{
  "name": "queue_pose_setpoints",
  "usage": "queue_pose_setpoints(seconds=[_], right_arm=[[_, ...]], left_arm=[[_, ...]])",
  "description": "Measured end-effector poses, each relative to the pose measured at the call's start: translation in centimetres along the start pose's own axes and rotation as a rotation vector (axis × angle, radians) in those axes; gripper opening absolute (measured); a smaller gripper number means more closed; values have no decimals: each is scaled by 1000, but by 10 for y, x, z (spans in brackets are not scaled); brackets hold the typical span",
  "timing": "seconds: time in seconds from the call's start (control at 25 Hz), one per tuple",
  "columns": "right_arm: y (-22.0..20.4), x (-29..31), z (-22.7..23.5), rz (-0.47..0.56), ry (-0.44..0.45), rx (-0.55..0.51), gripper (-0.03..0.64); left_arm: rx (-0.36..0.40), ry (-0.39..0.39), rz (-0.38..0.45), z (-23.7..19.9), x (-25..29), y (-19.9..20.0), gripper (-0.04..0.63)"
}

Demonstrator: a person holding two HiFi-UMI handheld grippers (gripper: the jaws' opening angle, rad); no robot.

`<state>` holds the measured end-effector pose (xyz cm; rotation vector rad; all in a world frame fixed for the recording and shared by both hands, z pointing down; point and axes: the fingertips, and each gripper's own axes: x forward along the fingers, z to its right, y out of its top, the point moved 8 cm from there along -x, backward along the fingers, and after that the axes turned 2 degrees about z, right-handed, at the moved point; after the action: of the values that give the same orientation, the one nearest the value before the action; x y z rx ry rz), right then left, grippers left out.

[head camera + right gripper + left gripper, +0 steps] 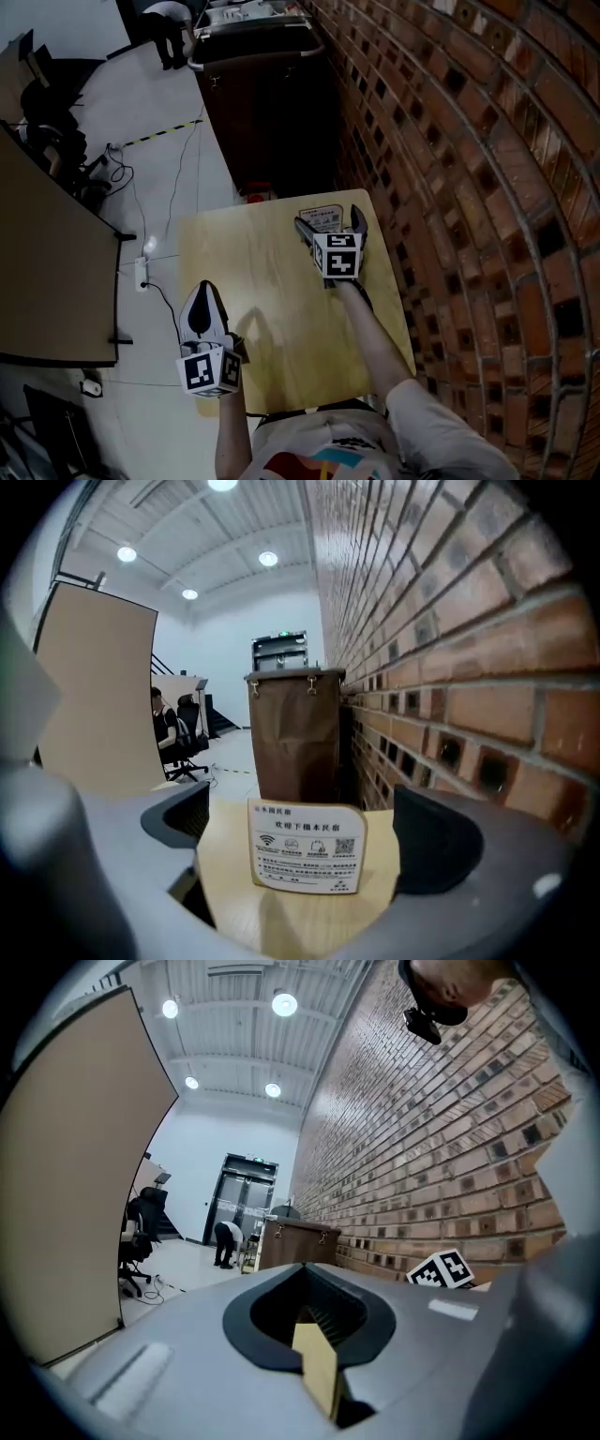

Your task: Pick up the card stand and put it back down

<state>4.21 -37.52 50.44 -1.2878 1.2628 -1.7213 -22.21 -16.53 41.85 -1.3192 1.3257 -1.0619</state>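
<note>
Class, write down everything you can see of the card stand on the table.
The card stand is a small pale card with rounded top corners, printed with dark text, small icons and a code square. It stands upright on the light wooden table, near its far edge, facing the right gripper. It sits between that gripper's open jaws; neither pad touches it.

brick wall [450,141] beside a brown cabinet [272,103], pale floor [159,103], round ceiling lights [284,1003].
</note>
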Motion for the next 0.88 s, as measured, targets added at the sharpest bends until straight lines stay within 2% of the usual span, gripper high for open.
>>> queue_pose_setpoints(seconds=[0.16,0.32,0.52,0.72,0.88], right_arm=[[-30,27,3,-99,-23,56,577],[-48,45,6,-148,-96,37,577],[-53,54,4,-143,-95,75,577],[-54,64,5,-131,-88,114,577],[-55,66,7,-117,-75,105,575]], left_arm=[[3,19,-39,-6,2,-6,5],[8,44,-57,-15,8,-12,5],[9,54,-84,-21,12,-19,5],[11,33,-109,-18,16,-26,5],[8,44,-108,-17,18,-25,5]])
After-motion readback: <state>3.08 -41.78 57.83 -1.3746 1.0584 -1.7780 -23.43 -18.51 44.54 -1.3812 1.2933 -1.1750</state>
